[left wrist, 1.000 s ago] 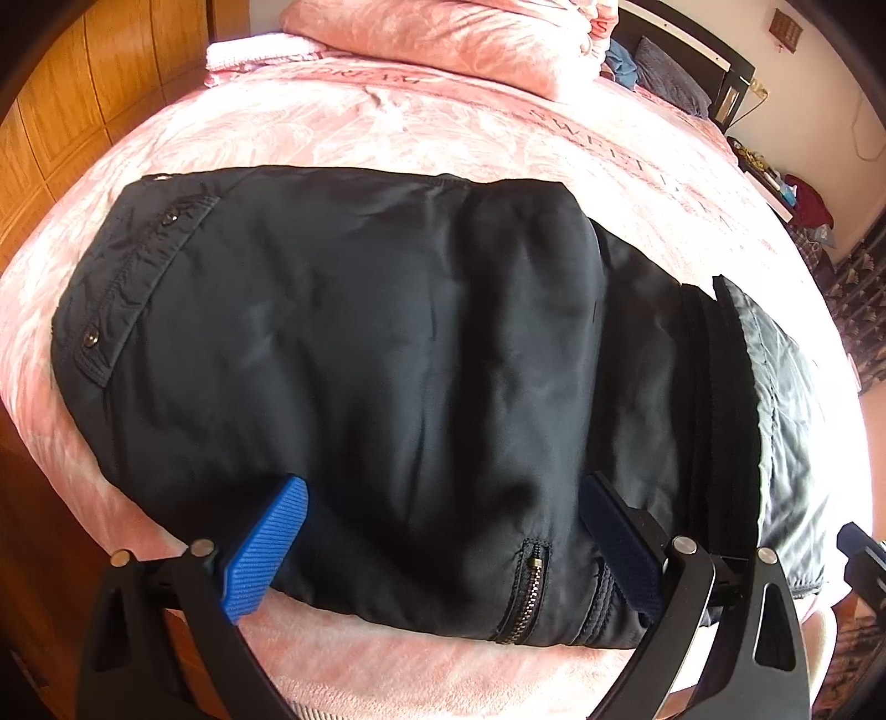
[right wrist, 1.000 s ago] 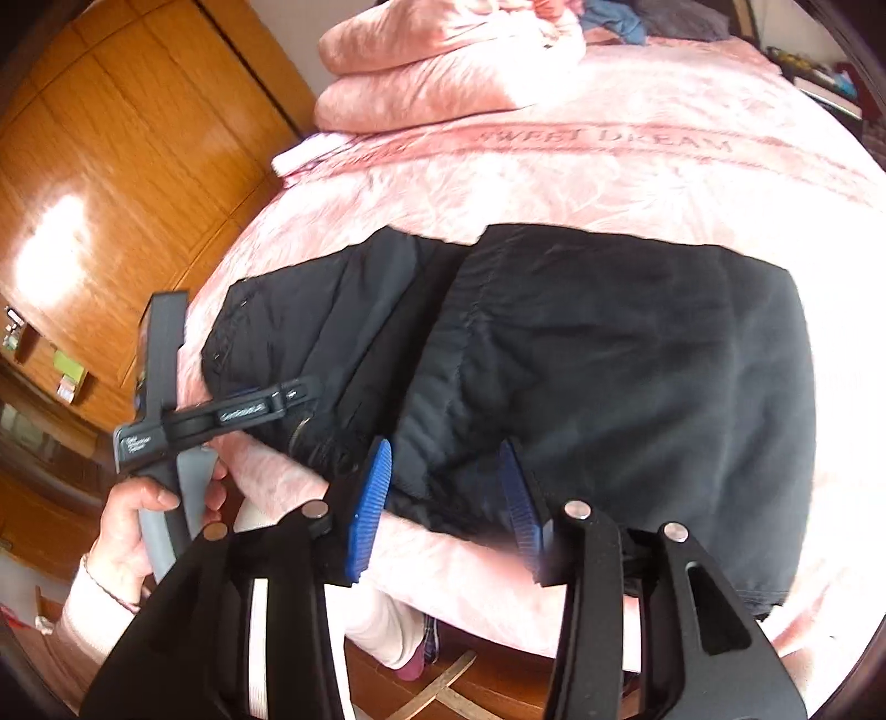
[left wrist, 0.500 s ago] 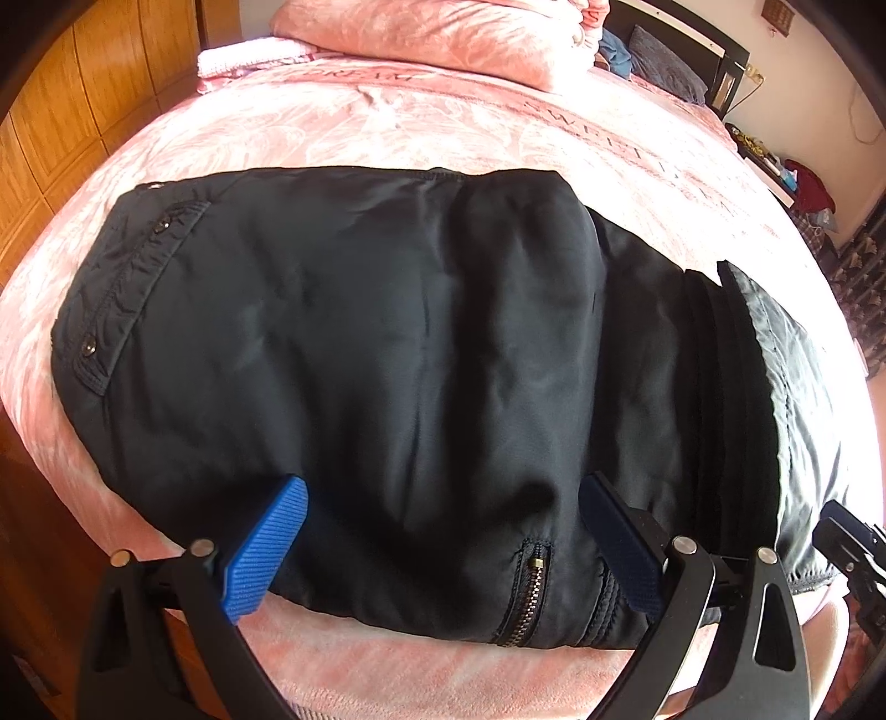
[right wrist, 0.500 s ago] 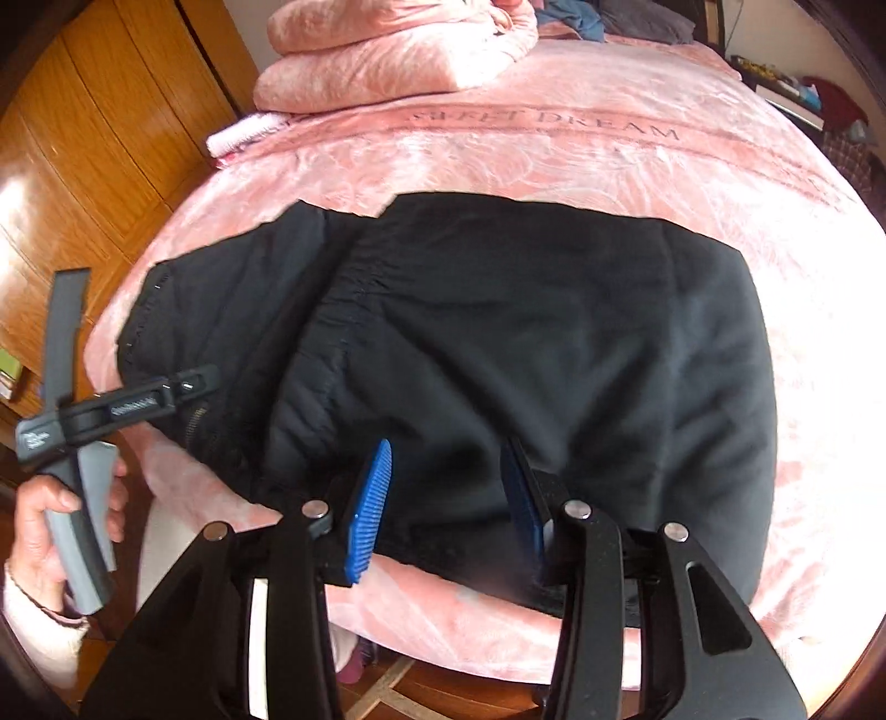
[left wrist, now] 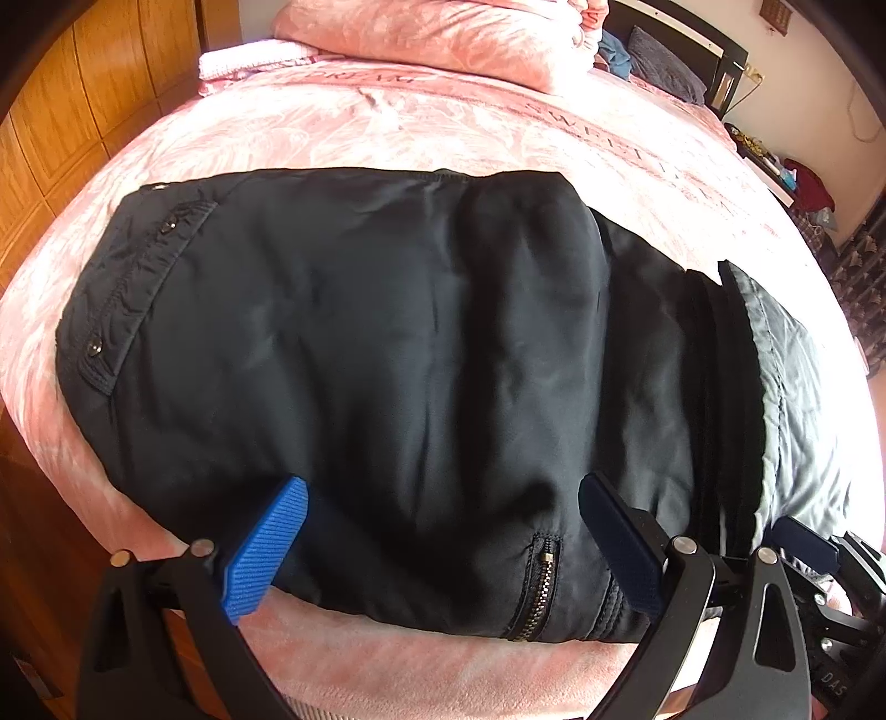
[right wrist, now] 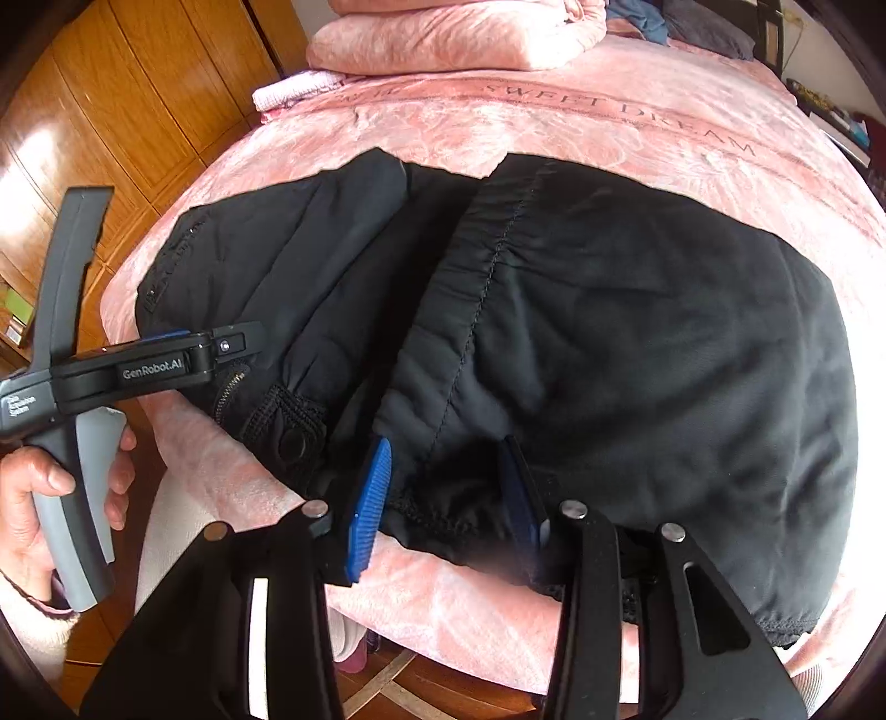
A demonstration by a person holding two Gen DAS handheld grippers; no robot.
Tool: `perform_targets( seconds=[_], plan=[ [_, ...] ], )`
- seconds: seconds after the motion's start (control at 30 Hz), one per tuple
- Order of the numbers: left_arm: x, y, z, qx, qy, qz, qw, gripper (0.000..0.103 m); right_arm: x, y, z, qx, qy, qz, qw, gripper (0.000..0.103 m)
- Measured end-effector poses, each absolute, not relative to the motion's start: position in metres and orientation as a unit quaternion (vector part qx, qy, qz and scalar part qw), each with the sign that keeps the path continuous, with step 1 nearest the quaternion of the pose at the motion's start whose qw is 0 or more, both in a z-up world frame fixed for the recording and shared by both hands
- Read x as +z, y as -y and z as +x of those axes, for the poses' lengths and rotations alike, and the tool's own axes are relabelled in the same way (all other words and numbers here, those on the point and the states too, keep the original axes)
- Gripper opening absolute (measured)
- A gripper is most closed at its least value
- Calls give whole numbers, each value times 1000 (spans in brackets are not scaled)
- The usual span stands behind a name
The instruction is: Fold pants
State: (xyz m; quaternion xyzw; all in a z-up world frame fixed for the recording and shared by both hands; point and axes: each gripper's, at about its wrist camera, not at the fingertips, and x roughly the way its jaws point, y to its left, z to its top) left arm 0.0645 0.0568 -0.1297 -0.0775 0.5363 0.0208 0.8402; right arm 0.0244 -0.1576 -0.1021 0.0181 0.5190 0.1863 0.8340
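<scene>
Black pants [left wrist: 398, 354] lie folded across the pink bed [left wrist: 421, 122], with a snap-button cuff at the left and a zipper [left wrist: 534, 587] at the near edge. My left gripper [left wrist: 443, 545] hovers open and wide over that near edge, touching nothing. In the right wrist view the pants [right wrist: 637, 332] show a gathered seam and a folded layer on top. My right gripper [right wrist: 446, 487] is open, its blue pads [right wrist: 371, 493] straddling the near edge of the cloth without pressing it. A hand [right wrist: 39, 498] holds the left gripper [right wrist: 221, 346] at the left.
Folded pink bedding [left wrist: 443, 39] and a white towel [left wrist: 249, 58] lie at the head of the bed. Wooden wardrobe doors [right wrist: 138, 111] stand to the left. A cluttered bedside table [left wrist: 775, 166] is at the far right. The bed's front edge runs just below the pants.
The right gripper came down and forward, so its pads now sit around the pants' near edge instead of short of it. The left gripper stayed put.
</scene>
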Motion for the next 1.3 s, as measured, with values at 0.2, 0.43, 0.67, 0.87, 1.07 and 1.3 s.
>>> perform_targets(
  seconds=[0.2,0.43,0.67,0.87,1.07,1.3],
  plan=[
    [-115,-82,47,31,-518,-110,848,99,-96,169,24,200,-520,69,828,44],
    [-117,-141,26,79,-523,-156,835,98,-106,163,27,191,-526,67,826,45],
    [-126,-211,22,83,-504,-277,814,84,-111,161,31,194,-527,58,825,45],
    [-144,-255,29,83,-474,-403,778,71,-114,162,34,194,-531,61,823,46],
    [-161,-269,27,75,-466,-454,755,70,-117,160,35,200,-531,61,821,56],
    [-167,-280,9,78,-463,-485,737,60,-119,152,32,198,-522,26,829,56]
  ],
)
